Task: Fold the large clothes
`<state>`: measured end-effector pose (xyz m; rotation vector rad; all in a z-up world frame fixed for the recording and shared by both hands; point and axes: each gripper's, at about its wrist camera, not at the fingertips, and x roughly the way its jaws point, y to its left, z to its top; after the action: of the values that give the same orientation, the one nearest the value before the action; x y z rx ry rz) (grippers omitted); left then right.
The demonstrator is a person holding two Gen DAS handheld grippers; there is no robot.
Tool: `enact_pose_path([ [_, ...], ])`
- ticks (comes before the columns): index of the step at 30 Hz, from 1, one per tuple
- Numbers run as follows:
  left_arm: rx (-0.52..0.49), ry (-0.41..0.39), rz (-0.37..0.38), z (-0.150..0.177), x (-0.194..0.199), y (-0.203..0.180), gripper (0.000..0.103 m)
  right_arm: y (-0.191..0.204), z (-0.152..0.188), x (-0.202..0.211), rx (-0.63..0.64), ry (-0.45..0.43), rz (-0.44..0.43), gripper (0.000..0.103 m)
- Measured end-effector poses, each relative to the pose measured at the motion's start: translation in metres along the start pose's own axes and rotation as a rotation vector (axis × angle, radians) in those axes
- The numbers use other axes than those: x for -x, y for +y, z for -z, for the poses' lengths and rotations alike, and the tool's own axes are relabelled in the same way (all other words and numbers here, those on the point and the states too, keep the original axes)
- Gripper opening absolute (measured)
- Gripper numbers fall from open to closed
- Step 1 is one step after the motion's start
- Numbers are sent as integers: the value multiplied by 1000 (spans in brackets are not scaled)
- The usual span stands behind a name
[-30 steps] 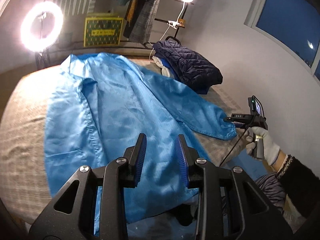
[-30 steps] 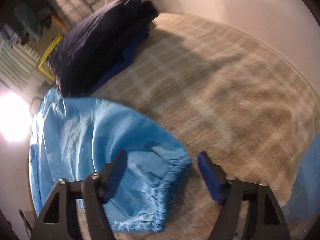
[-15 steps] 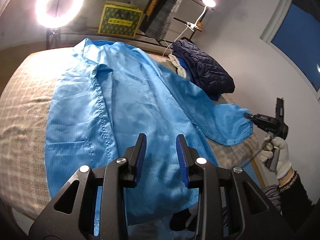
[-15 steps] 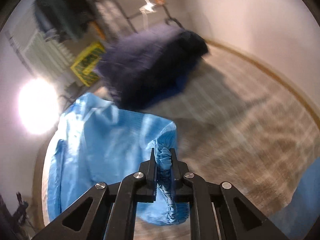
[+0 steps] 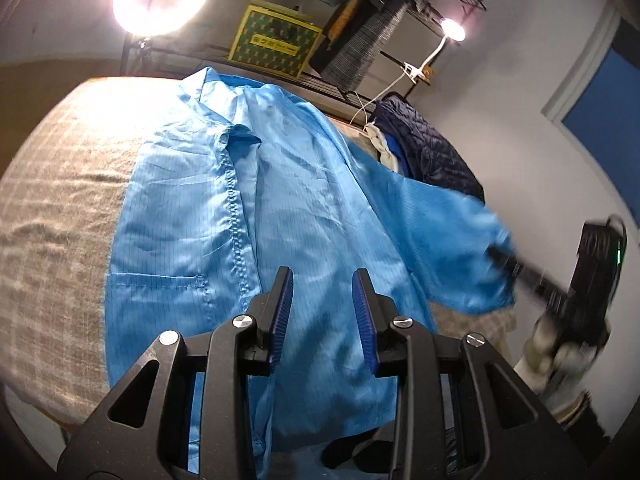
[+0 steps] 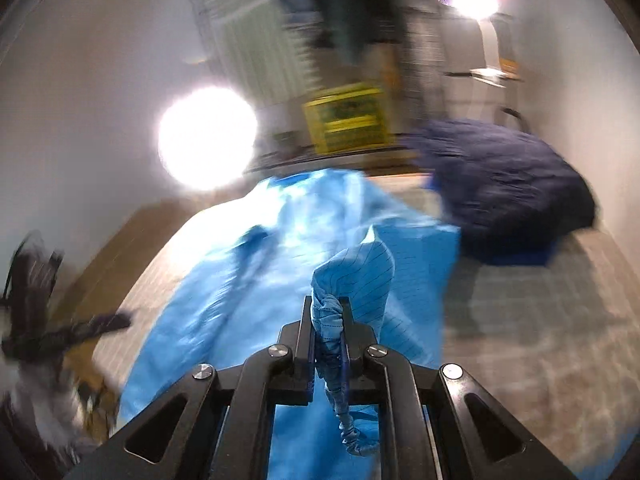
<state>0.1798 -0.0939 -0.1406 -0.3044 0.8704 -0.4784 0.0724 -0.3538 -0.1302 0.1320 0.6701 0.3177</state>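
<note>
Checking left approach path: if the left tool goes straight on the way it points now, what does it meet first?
Most likely the front of the blue coat spread on the bed. The left tool is open and empty, angled down at it. Depth is unclear.

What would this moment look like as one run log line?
step: sleeve fold | right gripper: shut on sleeve cuff | left gripper: open over blue coat

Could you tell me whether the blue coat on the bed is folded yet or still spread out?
Mostly spread: the blue coat lies open across the bed, with only its sleeve lifted by the right gripper.
</note>
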Motion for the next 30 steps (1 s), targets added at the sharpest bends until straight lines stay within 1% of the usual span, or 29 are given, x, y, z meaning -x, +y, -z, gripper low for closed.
enact_pose_path([
  [1, 9, -2, -8, 0, 0, 3, 30, 15, 5, -7, 39, 21, -29, 7],
  [3, 13, 0, -23, -1, -2, 7, 30, 47, 22, -24, 134, 93, -82, 7],
  [6, 15, 14, -42, 1, -6, 11, 30, 92, 53, -49, 314, 214, -136, 7],
  [9, 18, 33, -59, 3, -12, 14, 30, 113, 76, -61, 443, 289, -134, 7],
  [11, 13, 42, -61, 3, -15, 14, 30, 114, 80, -64, 466, 319, -137, 8],
  [12, 13, 46, -59, 3, -16, 14, 30, 112, 79, -62, 463, 340, -152, 13],
  [13, 11, 54, -53, 3, -19, 12, 30, 110, 77, -59, 456, 347, -164, 27],
  [14, 10, 61, -49, 4, -21, 11, 30, 105, 71, -51, 440, 340, -192, 33],
  [15, 9, 77, -42, 5, -27, 9, 30, 98, 63, -41, 416, 321, -241, 36],
  [16, 6, 101, -33, 7, -34, 6, 30, 86, 57, -33, 380, 305, -280, 38],
  [17, 3, 117, -25, 8, -38, 5, 30, 76, 48, -30, 338, 290, -301, 39],
  [18, -5, 143, -15, 12, -46, 1, 30, 63, 40, -25, 285, 271, -316, 46],
  [19, -12, 165, -11, 15, -52, -2, 32, 38, 30, -19, 200, 236, -320, 51],
  [20, -19, 189, -7, 19, -59, -7, 35, 15, 24, -18, 121, 204, -304, 52],
  [21, -25, 214, -2, 24, -67, -11, 41, -9, 17, -21, 36, 185, -283, 52],
  [22, -28, 231, 2, 29, -73, -14, 43, -27, 15, -24, -29, 177, -269, 52],
  [24, -48, 277, 7, 40, -87, -23, 43, -79, 15, -34, -194, 164, -202, 51],
  [25, -62, 294, 8, 45, -92, -28, 43, -97, 16, -41, -242, 167, -168, 48],
  [26, -79, 304, 4, 49, -96, -33, 43, -113, 16, -49, -277, 176, -143, 48],
  [28, -125, 310, -28, 60, -103, -44, 43, -135, 14, -63, -315, 188, -104, 48],
  [30, -135, 312, -58, 67, -107, -46, 43, -151, 9, -78, -352, 188, -95, 48],
])
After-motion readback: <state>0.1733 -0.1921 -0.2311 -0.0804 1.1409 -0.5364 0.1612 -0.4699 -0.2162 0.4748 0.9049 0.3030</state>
